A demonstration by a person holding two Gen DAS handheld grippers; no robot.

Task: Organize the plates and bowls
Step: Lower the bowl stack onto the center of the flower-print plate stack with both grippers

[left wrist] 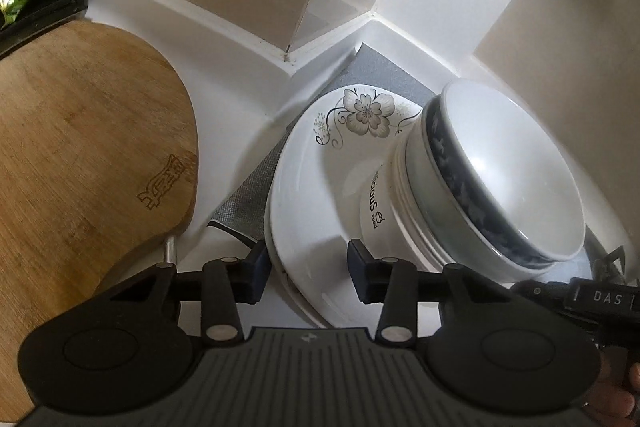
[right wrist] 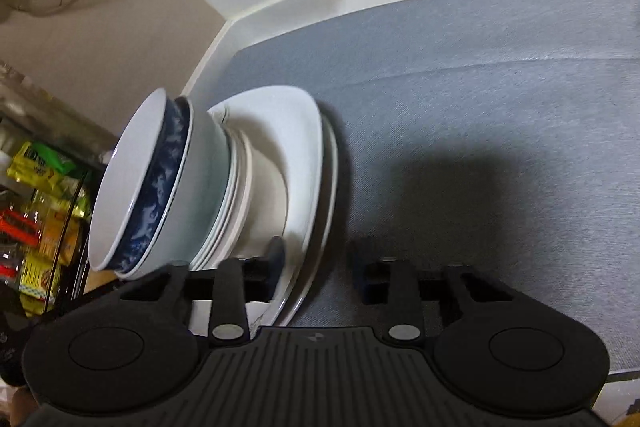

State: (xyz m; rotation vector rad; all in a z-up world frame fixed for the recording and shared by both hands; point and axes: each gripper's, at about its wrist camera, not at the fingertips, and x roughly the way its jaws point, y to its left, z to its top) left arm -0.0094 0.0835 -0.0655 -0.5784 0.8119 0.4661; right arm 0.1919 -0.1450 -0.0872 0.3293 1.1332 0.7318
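The left gripper [left wrist: 308,269] has its black, blue-padded fingers [left wrist: 360,261] partly open astride the glossy rim of the white plates [left wrist: 304,211], not visibly pressing it. The right gripper [right wrist: 318,269] straddles the same stacked rims on the far side, its fingers blurred, so any contact is unclear. Nested bowls [left wrist: 500,179], white with one blue-patterned band, sit on the plates atop a grey woven mat [right wrist: 480,87] on the white surface [left wrist: 240,107], beside a rounded wooden cutting board [left wrist: 88,131] partly cut off.
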